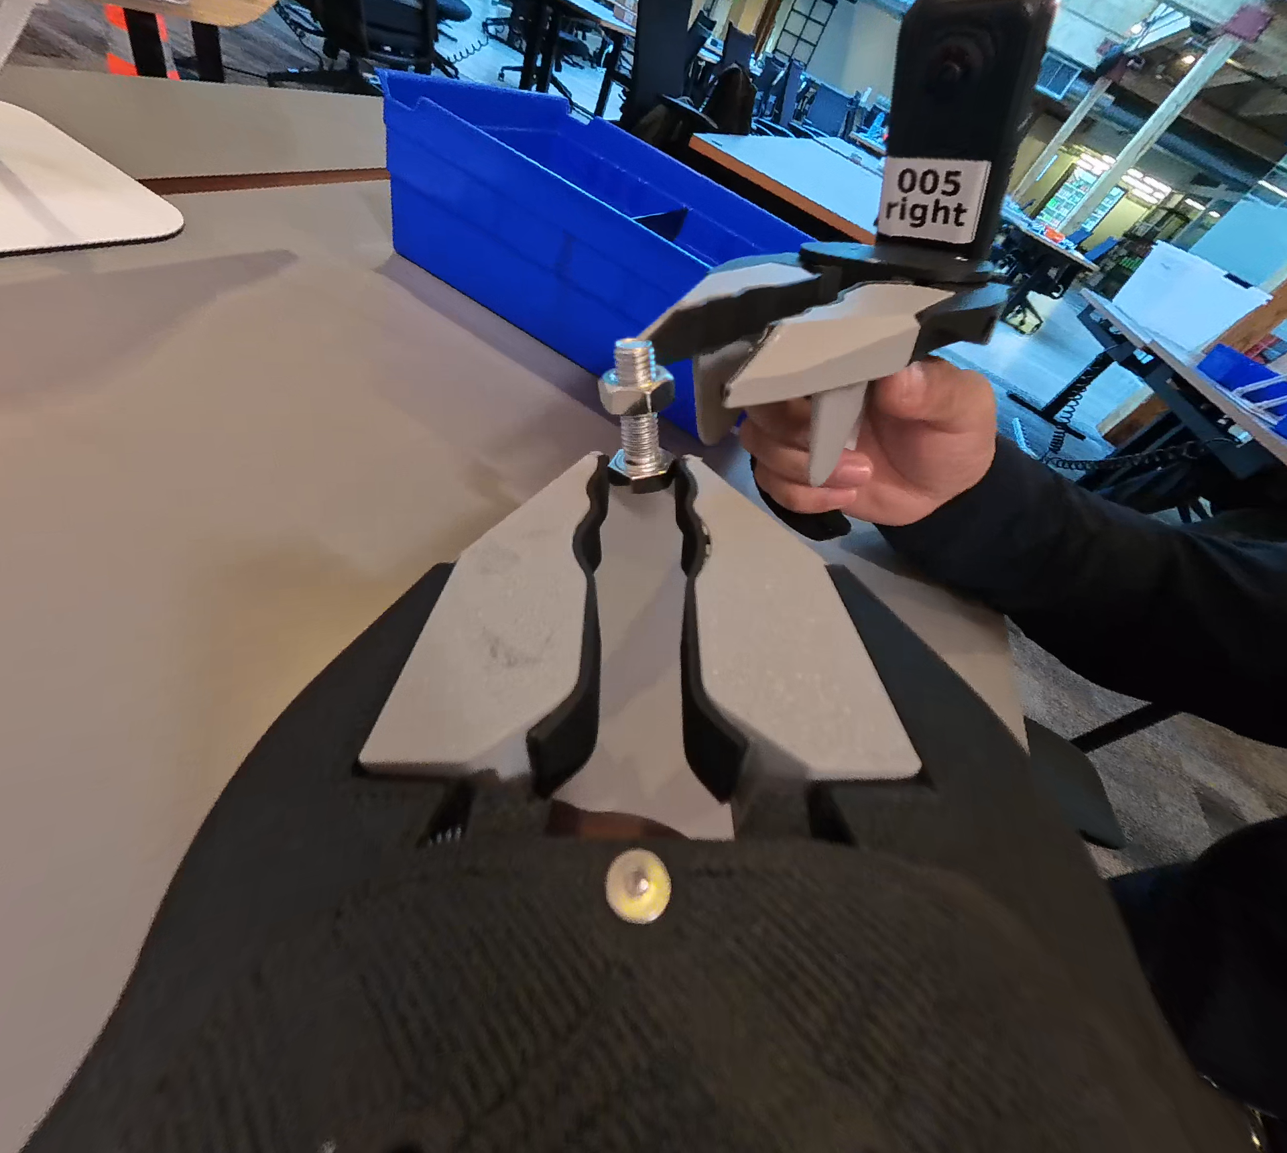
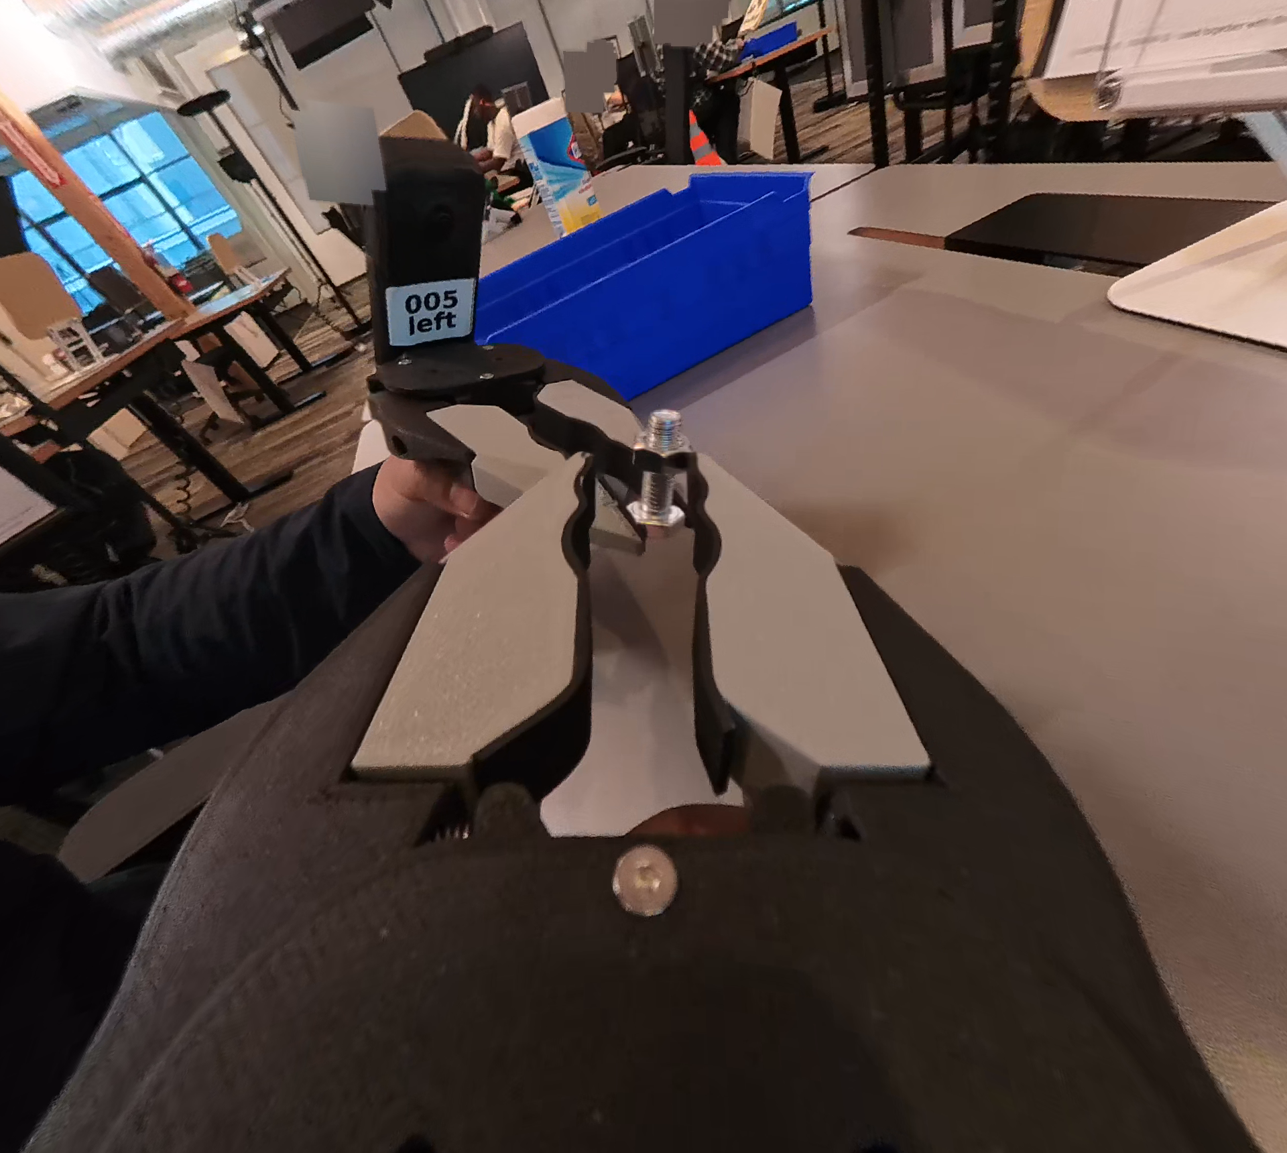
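A silver bolt (image 1: pixel 639 438) stands upright just above the grey table (image 1: pixel 209 423), threads up, with a hex nut (image 1: pixel 635 393) near its top. My left gripper (image 1: pixel 639 466) is shut on the bolt's hex head. My right gripper (image 1: pixel 679 381), held by a hand (image 1: pixel 905 444), reaches in from the right at nut height. In the right wrist view its jaws (image 2: pixel 644 465) stand open on either side of the nut (image 2: pixel 661 459); the right pad is at the nut and the left pad is apart from it. The left gripper (image 2: pixel 630 493) and the bolt (image 2: pixel 654 489) show there too.
A blue plastic bin (image 1: pixel 487 214) sits on the table just behind the bolt, also seen in the right wrist view (image 2: pixel 661 312). A white stand base (image 1: pixel 69 193) holding a paper sign is at the far left. A wipes canister (image 2: pixel 557 172) stands beyond the bin. The table edge runs close on the right. My two grippers' fingertips are within a few centimetres of each other.
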{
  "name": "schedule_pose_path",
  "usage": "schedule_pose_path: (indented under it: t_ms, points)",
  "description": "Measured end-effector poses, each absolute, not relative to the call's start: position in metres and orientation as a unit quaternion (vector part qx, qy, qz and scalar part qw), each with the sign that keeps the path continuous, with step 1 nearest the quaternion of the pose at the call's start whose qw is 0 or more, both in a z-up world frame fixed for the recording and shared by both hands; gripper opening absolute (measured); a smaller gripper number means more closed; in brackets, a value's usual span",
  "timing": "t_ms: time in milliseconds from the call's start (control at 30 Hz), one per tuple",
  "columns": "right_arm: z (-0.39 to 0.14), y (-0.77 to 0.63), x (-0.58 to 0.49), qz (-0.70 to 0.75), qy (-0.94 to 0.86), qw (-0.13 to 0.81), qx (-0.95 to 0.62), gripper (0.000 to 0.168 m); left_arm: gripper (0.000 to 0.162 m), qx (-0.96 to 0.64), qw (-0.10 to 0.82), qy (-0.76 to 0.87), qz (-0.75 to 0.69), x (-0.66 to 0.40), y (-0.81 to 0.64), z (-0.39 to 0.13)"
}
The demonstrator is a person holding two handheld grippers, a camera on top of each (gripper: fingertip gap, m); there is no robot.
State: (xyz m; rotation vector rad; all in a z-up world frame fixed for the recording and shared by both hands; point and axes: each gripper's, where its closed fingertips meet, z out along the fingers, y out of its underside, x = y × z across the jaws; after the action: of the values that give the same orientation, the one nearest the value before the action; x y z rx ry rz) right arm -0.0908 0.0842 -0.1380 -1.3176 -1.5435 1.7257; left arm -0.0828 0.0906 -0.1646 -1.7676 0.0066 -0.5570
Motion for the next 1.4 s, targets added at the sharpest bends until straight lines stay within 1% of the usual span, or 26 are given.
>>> schedule_pose_path:
  t_ms: [267,433,567,800,900,1100,1233,1333,1400]
  points:
    - [-0.146,0.073,-0.094,0.616,-0.584,0.232,-0.476,0.024,0.016,-0.772,0.588,0.043,-0.237,-0.061,0.092,-0.168]
    - [-0.139,0.086,-0.091,0.622,-0.566,0.245,-0.482,0.024,0.016,-0.770,0.594,0.019,-0.233,-0.074,0.092,-0.167]
    - [-0.140,0.085,-0.091,0.625,-0.568,0.234,-0.481,0.023,0.016,-0.766,0.599,0.008,-0.233,-0.081,0.091,-0.165]
    - [-0.148,0.069,-0.095,0.618,-0.590,0.224,-0.468,0.024,0.016,-0.764,0.593,0.039,-0.251,-0.059,0.092,-0.163]
    - [-0.146,0.076,-0.094,0.616,-0.587,0.234,-0.471,0.024,0.017,-0.770,0.589,0.043,-0.243,-0.058,0.094,-0.167]
    - [-0.133,0.093,-0.089,0.630,-0.563,0.243,-0.476,0.022,0.017,-0.765,0.599,-0.003,-0.237,-0.081,0.094,-0.167]
    - [-0.140,0.088,-0.089,0.620,-0.579,0.238,-0.473,0.020,0.017,-0.753,0.602,-0.029,-0.264,-0.088,0.093,-0.164]
    - [-0.147,0.081,-0.092,0.610,-0.589,0.236,-0.475,0.025,0.016,-0.764,0.596,-0.008,-0.248,-0.082,0.093,-0.168]
    - [-0.150,0.077,-0.094,0.609,-0.592,0.231,-0.475,0.024,0.017,-0.766,0.594,0.011,-0.247,-0.073,0.094,-0.168]
